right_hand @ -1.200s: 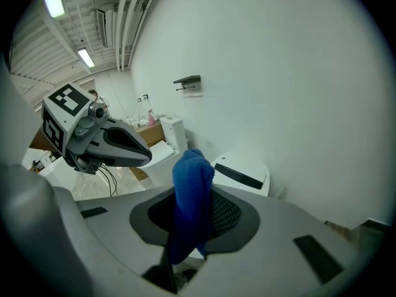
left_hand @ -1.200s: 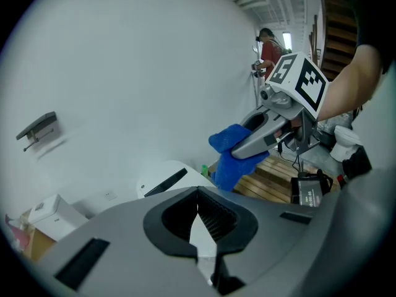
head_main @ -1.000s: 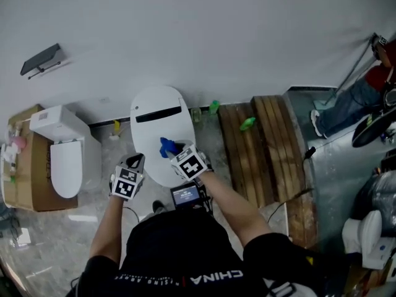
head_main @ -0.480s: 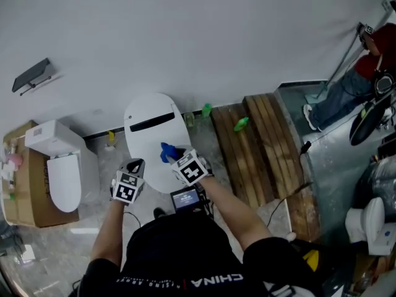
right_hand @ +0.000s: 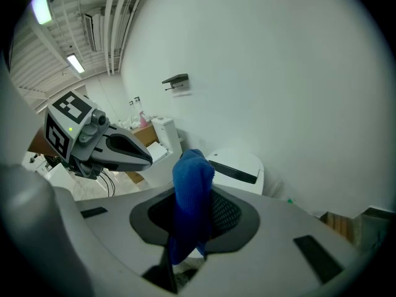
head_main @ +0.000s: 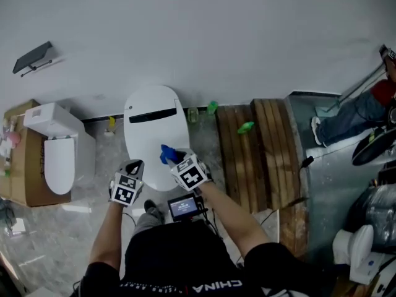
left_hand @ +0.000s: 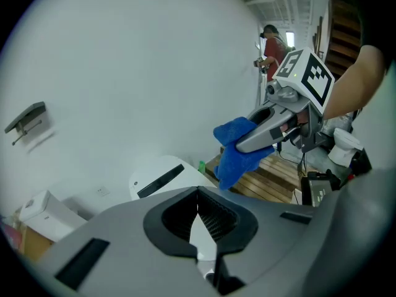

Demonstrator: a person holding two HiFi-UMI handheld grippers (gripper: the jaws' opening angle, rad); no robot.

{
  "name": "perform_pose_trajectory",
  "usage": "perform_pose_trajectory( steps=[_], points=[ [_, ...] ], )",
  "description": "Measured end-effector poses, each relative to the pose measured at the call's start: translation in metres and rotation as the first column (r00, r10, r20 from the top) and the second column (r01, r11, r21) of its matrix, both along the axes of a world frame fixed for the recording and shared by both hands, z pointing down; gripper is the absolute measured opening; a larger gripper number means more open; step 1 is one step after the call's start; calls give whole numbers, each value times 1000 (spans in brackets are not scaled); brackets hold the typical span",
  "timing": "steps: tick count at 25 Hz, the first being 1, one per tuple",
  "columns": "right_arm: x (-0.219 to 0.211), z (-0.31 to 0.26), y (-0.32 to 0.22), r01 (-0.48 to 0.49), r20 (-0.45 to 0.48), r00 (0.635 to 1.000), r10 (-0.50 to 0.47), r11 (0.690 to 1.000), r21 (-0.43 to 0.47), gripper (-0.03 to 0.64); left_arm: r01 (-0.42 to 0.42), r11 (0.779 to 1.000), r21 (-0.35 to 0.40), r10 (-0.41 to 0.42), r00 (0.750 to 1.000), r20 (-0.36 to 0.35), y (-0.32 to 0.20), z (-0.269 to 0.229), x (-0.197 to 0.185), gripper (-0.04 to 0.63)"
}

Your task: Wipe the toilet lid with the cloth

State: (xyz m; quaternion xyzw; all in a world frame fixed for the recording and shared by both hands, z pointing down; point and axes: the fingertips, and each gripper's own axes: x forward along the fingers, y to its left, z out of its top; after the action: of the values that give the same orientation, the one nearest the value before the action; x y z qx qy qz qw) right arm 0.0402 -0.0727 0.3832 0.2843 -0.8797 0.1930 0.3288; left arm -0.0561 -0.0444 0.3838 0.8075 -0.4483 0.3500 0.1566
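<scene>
Before the white wall (head_main: 216, 36), cloth (right_hand: 192, 184) juts forward from right gripper's (head_main: 177, 158) clamped fingers; left gripper's (left_hand: 198, 214) closed.

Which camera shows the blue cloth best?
The right gripper view: the blue cloth sits close up in the middle, pinched in the right gripper. The left gripper view shows it smaller, from the side, hanging off that gripper. The head view shows just a small blue patch against the white toilet lid.

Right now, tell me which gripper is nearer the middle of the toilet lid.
Right. The right gripper, jaws shut on the blue cloth, is over the near half of the toilet lid; the left gripper, shut and empty, sits by its front-left edge.
</scene>
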Motion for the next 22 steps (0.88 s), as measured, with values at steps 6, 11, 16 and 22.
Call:
perform_pose_trajectory(
  steps=[6,11,16,22],
  points=[
    [-11,35,-9,70,-33,997,-71,997,-38,95,58,998,-33,-58,998,1,-7,25,-14,11],
    [-37,78,-22,61,-58,996,-65,996,-67,95,41,997,-71,-42,999,-8,-21,70,-43,11],
    [-71,148,-26,74,-93,992,-83,992,-101,95,-5,995,-104,5,1000,0,-43,141,-81,12],
    [-126,223,-51,115,-109,986,-128,987,-114,95,-46,994,-101,46,999,-3,-79,209,-127,11]
  ],
)
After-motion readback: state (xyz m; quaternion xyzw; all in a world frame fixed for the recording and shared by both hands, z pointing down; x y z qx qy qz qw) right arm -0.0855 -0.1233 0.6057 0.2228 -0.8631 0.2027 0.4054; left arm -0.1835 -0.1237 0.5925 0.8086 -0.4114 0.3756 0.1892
